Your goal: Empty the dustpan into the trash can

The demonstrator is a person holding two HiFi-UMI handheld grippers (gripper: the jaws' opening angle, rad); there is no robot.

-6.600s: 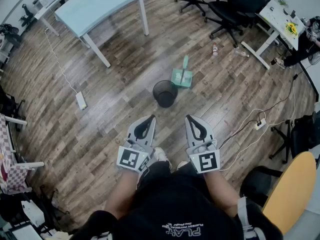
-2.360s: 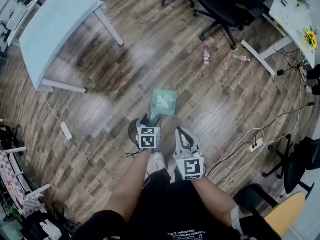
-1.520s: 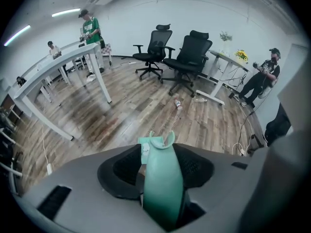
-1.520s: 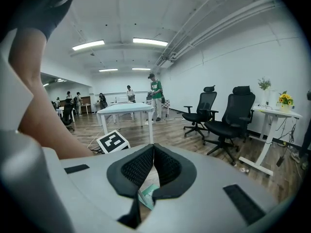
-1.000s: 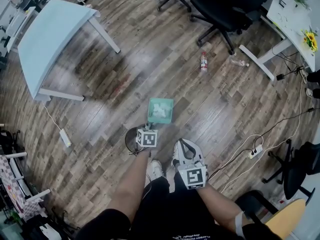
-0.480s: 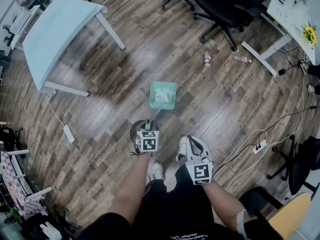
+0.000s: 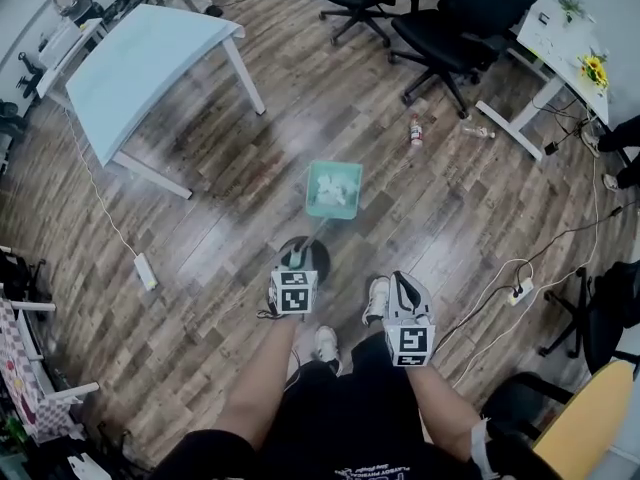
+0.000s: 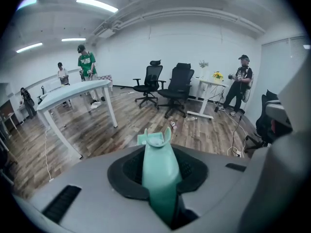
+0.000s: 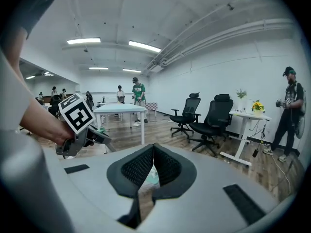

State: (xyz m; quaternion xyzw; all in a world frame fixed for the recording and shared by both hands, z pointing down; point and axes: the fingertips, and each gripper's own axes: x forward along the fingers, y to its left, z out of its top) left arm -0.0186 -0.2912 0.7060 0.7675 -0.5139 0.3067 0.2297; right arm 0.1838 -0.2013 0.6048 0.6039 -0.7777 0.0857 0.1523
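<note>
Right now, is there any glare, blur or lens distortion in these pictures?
Head view: bowed edges, and a pale sheen on the floor beyond the dustpan. Left gripper view: dark rounded corners, bright ceiling lights, the dustpan's handle close and soft. Right gripper view: the same dark corners.

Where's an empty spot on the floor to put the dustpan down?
Bare floor lies between the table and the dustpan, and between the power strip and the trash can. It's crowded by the chairs, bottle and socket block.
</note>
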